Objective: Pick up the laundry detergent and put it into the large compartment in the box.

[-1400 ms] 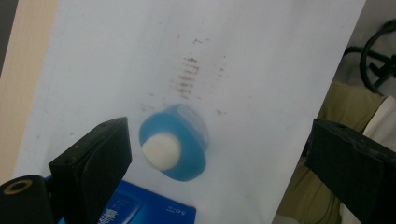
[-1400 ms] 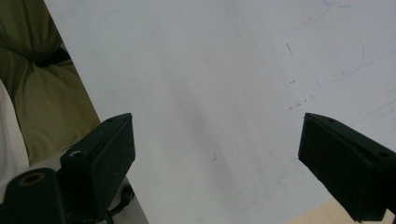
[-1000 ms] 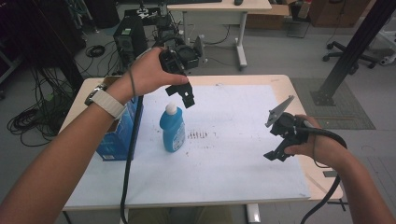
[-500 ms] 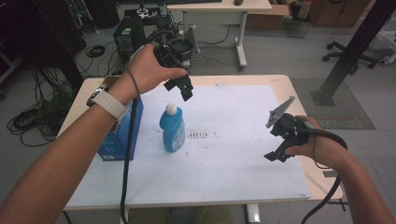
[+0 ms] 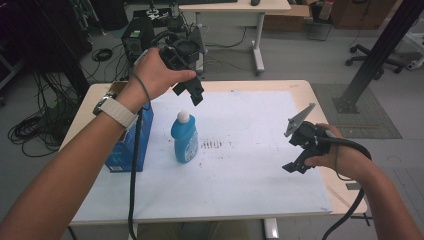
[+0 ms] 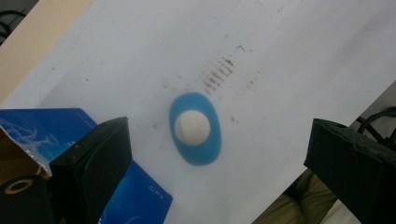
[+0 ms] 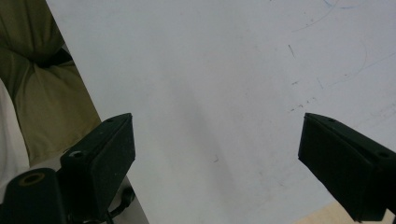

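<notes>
A blue bottle (image 5: 184,136) with a white cap stands upright on the white sheet (image 5: 240,180), left of centre. From above, its cap and shoulders are seen as the bottle (image 6: 195,128) in the left gripper view. My left gripper (image 5: 190,91) hangs open above and slightly behind the bottle, well clear of the cap, and looks straight down on it, jaws wide apart. My right gripper (image 5: 296,167) is open over the sheet's right side, near the front, with nothing between its jaws.
A blue carton (image 5: 131,145) stands at the table's left edge, close beside the bottle; the carton (image 6: 60,135) is seen from above too. A patch of brown marks (image 5: 212,145) lies on the sheet right of the bottle. Desks, cables and a chair stand beyond the table.
My left gripper has risen and drawn back from the bottle's cap, ending higher over it. The right gripper and the bottle have stayed put.
</notes>
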Available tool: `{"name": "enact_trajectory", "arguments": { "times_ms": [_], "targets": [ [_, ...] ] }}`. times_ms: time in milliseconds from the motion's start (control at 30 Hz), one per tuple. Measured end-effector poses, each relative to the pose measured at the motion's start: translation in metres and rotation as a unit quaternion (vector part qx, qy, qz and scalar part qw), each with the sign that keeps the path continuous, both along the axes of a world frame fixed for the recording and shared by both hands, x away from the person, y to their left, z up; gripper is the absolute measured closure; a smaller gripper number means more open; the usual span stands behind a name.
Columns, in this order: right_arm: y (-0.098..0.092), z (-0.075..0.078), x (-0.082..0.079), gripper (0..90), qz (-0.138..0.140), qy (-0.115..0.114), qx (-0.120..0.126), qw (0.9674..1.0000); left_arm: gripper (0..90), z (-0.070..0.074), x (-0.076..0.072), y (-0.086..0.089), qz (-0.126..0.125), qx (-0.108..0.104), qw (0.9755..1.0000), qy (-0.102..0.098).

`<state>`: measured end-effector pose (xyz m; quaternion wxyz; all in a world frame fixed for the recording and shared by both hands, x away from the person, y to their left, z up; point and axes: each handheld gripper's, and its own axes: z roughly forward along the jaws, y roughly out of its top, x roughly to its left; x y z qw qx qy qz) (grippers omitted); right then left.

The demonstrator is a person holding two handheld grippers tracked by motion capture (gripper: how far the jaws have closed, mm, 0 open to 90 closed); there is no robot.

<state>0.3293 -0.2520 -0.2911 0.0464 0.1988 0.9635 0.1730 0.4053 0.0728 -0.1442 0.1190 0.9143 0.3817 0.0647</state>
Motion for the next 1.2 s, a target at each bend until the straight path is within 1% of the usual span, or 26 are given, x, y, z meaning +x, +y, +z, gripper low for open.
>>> {"name": "enact_trajectory", "arguments": {
  "times_ms": [167, 200, 267, 333, 467, 567, 633, 667, 733, 833, 933, 1200],
  "targets": [
    [-0.001, -0.001, 0.0, 11.0, -0.001, 0.0, 0.001, 1.0, 7.0, -0.001, 0.001, 0.002, 0.013, -0.003, 0.9999, -0.002],
    [-0.001, -0.001, -0.001, 11.0, -0.002, 0.001, 0.001, 1.0, 7.0, -0.001, 0.002, 0.003, 0.016, -0.008, 0.9998, -0.002],
    [-0.001, -0.001, -0.001, 11.0, -0.001, 0.001, 0.001, 1.0, 7.0, -0.001, 0.002, 0.004, 0.019, -0.01, 0.9998, -0.004],
    [-0.001, -0.001, -0.001, 11.0, -0.002, 0.001, 0.002, 1.0, 7.0, -0.002, 0.003, 0.004, 0.022, -0.008, 0.9997, -0.006],
    [-0.001, -0.001, -0.001, 11.0, -0.001, 0.002, 0.002, 1.0, 7.0, -0.006, 0.003, 0.006, 0.026, -0.01, 0.9996, 0.001],
    [-0.001, -0.001, -0.001, 11.0, -0.001, 0.002, 0.002, 1.0, 7.0, -0.012, 0.004, 0.008, 0.034, -0.007, 0.9994, 0.005],
    [-0.001, -0.001, -0.001, 11.0, -0.001, 0.002, 0.002, 1.0, 7.1, -0.016, 0.005, 0.009, 0.044, -0.011, 0.9989, 0.01],
    [0.0, -0.001, -0.001, 11.0, -0.002, 0.002, 0.002, 1.0, 7.1, -0.017, 0.006, 0.01, 0.045, -0.009, 0.9989, 0.011],
    [0.0, -0.002, 0.0, 11.0, -0.001, 0.002, 0.001, 1.0, 7.2, -0.02, 0.006, 0.012, 0.055, -0.012, 0.9983, 0.013],
    [0.002, -0.003, 0.001, 11.0, 0.001, 0.004, 0.002, 1.0, 7.2, -0.022, 0.007, 0.014, 0.069, -0.008, 0.9974, 0.017],
    [0.003, -0.003, 0.001, 11.0, 0.002, 0.004, 0.002, 1.0, 7.2, -0.026, 0.007, 0.017, 0.085, -0.009, 0.996, 0.026],
    [0.004, -0.003, 0.001, 11.0, 0.001, 0.006, 0.003, 1.0, 8.0, -0.036, 0.008, 0.021, 0.107, -0.016, 0.9935, 0.034]
  ]
}}
